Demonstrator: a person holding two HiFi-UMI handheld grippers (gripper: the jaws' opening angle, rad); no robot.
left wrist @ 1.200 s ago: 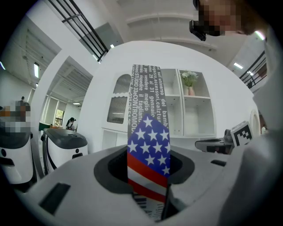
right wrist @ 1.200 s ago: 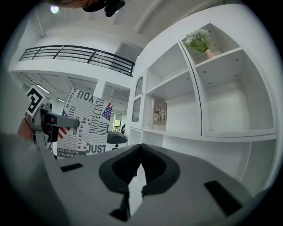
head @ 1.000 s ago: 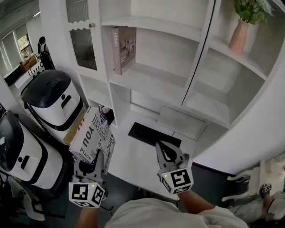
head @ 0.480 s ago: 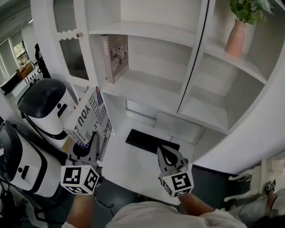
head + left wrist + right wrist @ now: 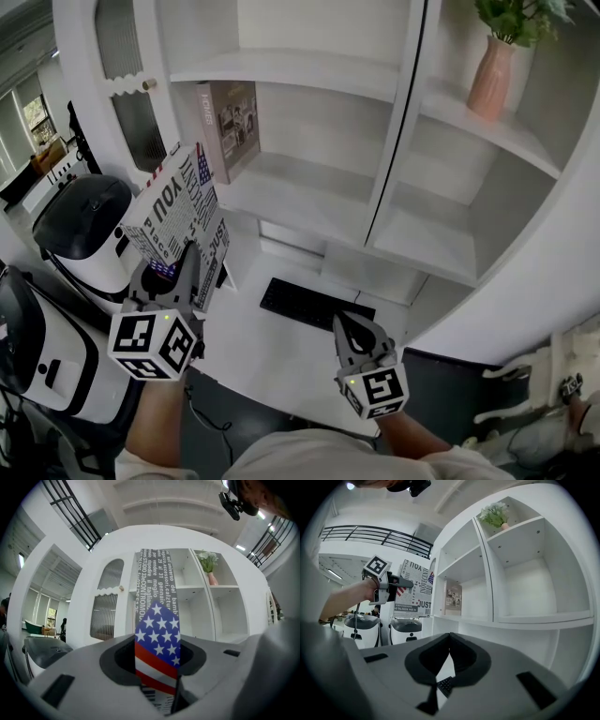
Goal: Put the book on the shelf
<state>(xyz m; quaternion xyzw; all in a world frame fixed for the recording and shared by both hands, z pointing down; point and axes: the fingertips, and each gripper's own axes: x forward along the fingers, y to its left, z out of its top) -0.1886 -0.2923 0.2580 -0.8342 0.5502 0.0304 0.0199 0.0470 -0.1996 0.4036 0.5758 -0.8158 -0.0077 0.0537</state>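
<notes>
The book (image 5: 178,211), white with black lettering and a stars-and-stripes corner, is held upright in my left gripper (image 5: 185,270), which is shut on its lower edge. It hangs in the air left of the white shelf unit (image 5: 300,192), about level with the lower open shelf. In the left gripper view the book's spine (image 5: 157,620) stands between the jaws and hides part of the shelf unit (image 5: 194,602). My right gripper (image 5: 354,330) hovers low over the desk, shut with nothing in it (image 5: 449,639). The right gripper view shows the book (image 5: 412,590) beside the shelf.
Another book (image 5: 225,127) stands at the left end of the shelf. A black keyboard (image 5: 305,305) lies on the white desk below. A pink vase with a plant (image 5: 492,75) stands in the upper right compartment. White and black rounded machines (image 5: 80,220) stand at the left.
My left gripper has lifted the book up and away from me, from near the desk edge to shelf height. The right gripper has barely shifted.
</notes>
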